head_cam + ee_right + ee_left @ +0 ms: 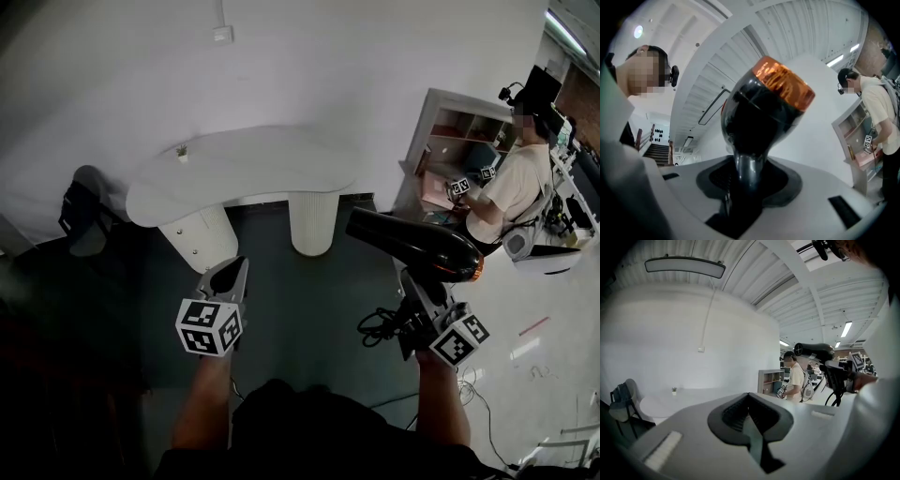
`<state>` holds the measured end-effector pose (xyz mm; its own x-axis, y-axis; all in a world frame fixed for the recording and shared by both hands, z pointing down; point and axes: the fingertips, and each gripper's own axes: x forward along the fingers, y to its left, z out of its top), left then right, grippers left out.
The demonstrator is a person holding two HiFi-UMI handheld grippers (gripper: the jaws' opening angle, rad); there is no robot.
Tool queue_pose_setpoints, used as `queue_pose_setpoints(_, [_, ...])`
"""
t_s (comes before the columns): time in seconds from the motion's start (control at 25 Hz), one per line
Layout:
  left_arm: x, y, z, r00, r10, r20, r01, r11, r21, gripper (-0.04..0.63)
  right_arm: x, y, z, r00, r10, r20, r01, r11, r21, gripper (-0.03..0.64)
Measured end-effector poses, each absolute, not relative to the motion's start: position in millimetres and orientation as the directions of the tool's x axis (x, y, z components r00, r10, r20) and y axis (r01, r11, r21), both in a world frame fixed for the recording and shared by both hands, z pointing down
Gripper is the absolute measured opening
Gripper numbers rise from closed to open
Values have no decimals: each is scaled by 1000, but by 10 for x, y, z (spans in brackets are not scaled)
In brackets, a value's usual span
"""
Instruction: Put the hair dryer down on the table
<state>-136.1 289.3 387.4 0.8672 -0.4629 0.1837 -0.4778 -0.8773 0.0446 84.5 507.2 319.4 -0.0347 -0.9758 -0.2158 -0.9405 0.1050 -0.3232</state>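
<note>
The black hair dryer with an orange ring at its rear end hangs in the air over the dark floor, to the right of the white table. My right gripper is shut on its handle from below. In the right gripper view the hair dryer rises out of the right gripper, its handle clamped between the dark pads. Its black cord dangles beside the gripper. My left gripper is shut and holds nothing, in front of the table. The left gripper view shows the hair dryer off to the right.
A tiny potted plant stands on the table's far left. A chair with a dark bag sits left of the table. At the back right a person works at a white shelf unit.
</note>
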Motion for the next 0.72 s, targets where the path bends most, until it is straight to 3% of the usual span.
queue_pose_setpoints(0.72, [-862,1990,4096,874,-448,189,-469,-879,84,11,1294,4333,3295,-14,-986,-167,-943,69,-327,163])
